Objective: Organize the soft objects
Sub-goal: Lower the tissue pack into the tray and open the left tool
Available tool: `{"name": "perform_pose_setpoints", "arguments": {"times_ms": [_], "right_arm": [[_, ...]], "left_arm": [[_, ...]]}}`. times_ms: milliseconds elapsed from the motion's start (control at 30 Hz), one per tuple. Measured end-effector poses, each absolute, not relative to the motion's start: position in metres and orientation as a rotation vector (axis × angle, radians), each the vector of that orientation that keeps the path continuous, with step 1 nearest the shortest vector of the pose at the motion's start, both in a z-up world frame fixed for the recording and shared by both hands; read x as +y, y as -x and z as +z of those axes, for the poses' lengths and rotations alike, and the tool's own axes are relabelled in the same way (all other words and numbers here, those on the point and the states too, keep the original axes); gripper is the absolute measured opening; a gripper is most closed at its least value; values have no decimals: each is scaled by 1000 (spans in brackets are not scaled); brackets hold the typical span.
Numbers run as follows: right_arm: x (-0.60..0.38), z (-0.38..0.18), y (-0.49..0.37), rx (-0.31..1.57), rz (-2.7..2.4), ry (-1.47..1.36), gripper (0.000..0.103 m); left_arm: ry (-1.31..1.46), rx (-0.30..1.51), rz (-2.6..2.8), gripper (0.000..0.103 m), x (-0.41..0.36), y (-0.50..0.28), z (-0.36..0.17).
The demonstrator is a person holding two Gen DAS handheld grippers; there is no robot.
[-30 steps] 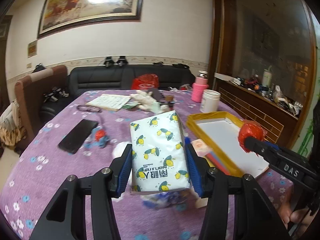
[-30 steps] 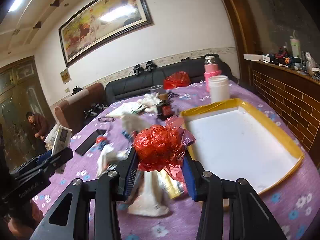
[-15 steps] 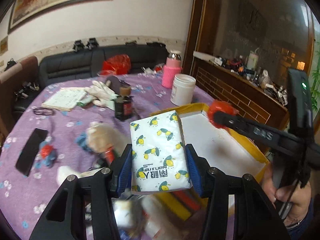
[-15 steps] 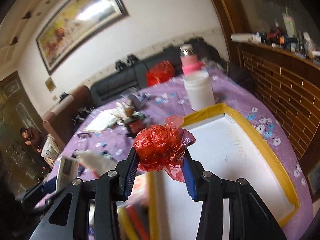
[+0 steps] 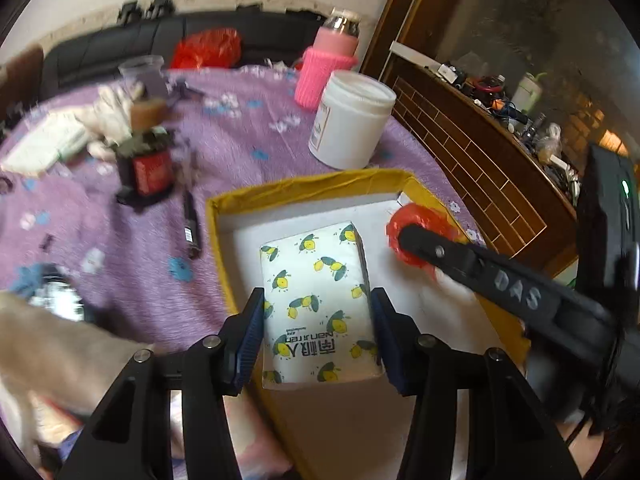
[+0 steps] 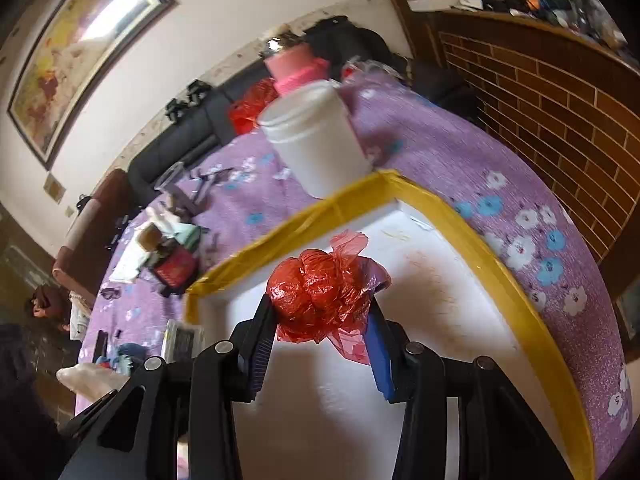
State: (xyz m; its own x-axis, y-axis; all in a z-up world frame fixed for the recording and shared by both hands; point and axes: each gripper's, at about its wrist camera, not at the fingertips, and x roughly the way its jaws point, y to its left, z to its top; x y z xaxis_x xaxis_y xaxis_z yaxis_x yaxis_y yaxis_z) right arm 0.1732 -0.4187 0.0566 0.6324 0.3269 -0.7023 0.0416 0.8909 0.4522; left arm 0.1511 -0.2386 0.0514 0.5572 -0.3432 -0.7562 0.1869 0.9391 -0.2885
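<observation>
My left gripper (image 5: 318, 312) is shut on a white tissue pack (image 5: 316, 300) printed with lemons and holds it over the near left part of a yellow-rimmed white tray (image 5: 304, 188). My right gripper (image 6: 320, 312) is shut on a crumpled red plastic bag (image 6: 320, 292) and holds it over the tray's (image 6: 500, 264) far part. In the left wrist view the red bag (image 5: 416, 224) and the right gripper's black arm sit to the right of the tissue pack.
A white jar (image 5: 352, 120) and a pink-sleeved bottle (image 5: 328, 68) stand just beyond the tray on the purple flowered cloth (image 5: 120, 248). A dark bottle with a red label (image 5: 146, 160), white gloves and a pen lie to the left. A brick counter (image 6: 560, 100) runs along the right.
Both grippers have moved right and forward with their loads, from above the cluttered cloth to above the tray, and tilted down toward it. Both grips are unchanged.
</observation>
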Motion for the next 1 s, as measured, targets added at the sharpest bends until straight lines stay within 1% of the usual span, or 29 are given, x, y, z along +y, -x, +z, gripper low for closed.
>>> {"name": "perform_pose_setpoints", "arguments": {"times_ms": [133, 233, 267, 367, 433, 467, 500, 633, 700, 767, 800, 1000], "right_arm": [[-423, 47, -178, 911, 143, -448, 46], [-424, 42, -179, 925, 115, -436, 48], [-424, 41, -180, 931, 115, -435, 49], [-420, 40, -181, 935, 103, -411, 51], [-417, 40, -180, 930, 99, -389, 51], [-416, 41, -180, 930, 96, -385, 52], [-415, 41, -179, 932, 91, -381, 52], [-417, 47, -174, 912, 103, -388, 53], [-419, 50, -172, 901, 99, -387, 56], [-420, 52, -170, 897, 95, -389, 63], [-420, 52, -170, 896, 97, -393, 64], [-424, 56, -167, 879, 98, -418, 64]], "left_arm": [[150, 923, -320, 50, -250, -159, 44], [137, 947, -348, 50, -256, -159, 37], [133, 951, -352, 52, -256, -159, 35], [98, 946, -348, 53, -258, -158, 32], [93, 938, -332, 57, -256, -159, 33], [99, 934, -328, 62, -255, -159, 34], [109, 929, -331, 63, -254, -159, 34], [97, 918, -323, 63, -255, -157, 37], [91, 911, -322, 63, -257, -156, 39], [93, 906, -323, 63, -257, -154, 40], [94, 902, -324, 63, -257, -153, 42], [99, 886, -327, 63, -257, -150, 48]]}}
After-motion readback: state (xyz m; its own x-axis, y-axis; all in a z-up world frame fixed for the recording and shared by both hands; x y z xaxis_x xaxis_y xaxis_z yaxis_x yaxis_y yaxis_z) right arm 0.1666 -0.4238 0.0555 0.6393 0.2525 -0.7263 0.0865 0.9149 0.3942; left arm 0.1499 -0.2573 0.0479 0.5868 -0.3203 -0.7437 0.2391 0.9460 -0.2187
